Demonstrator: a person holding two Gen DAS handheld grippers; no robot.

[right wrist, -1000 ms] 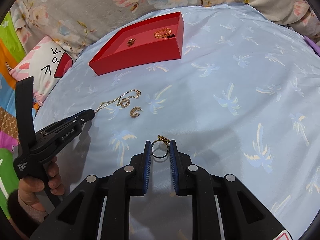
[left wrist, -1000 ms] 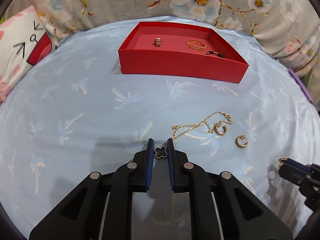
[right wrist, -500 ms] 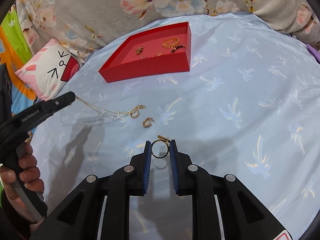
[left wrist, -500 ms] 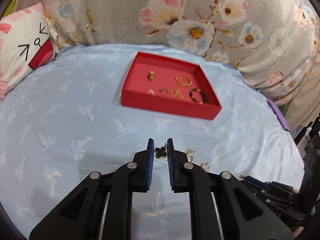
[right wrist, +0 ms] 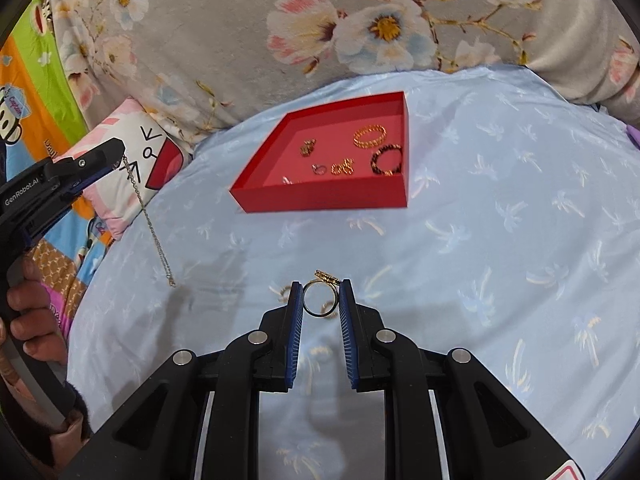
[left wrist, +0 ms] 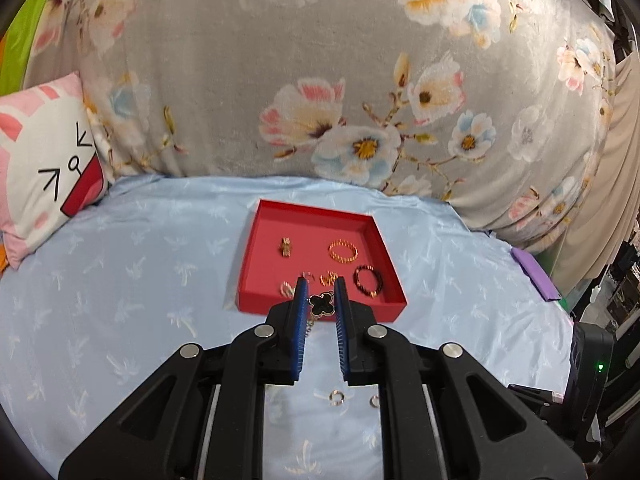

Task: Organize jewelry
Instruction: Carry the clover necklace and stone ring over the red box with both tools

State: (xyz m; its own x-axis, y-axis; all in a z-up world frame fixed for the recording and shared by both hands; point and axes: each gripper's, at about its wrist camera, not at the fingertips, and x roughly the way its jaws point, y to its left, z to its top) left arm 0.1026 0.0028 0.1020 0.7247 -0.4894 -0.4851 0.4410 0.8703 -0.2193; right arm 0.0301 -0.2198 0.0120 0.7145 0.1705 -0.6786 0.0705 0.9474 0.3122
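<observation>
My left gripper [left wrist: 321,303] is shut on the black clover pendant [left wrist: 321,305] of a gold necklace. Its chain [right wrist: 150,222] hangs free below the left gripper [right wrist: 116,156], clear of the bed. My right gripper [right wrist: 321,299] is shut on a gold ring [right wrist: 319,301] held above the blue sheet. The red tray [left wrist: 256,256] lies ahead, in the right wrist view [right wrist: 320,200], holding a gold bracelet [left wrist: 343,250], a black bead bracelet [left wrist: 369,282] and several small gold pieces. Two gold hoop earrings [left wrist: 336,397] lie on the sheet under the left gripper.
A flowered grey cushion [left wrist: 320,80] backs the bed. A pink and white cat pillow [left wrist: 44,168] sits at the left. A purple object [left wrist: 534,274] lies at the right edge. A hand [right wrist: 36,320] grips the left tool's handle.
Both grippers have risen. The left one lifted the necklace until its chain left the sheet and hangs free. The tray now shows further below and its contents are visible.
</observation>
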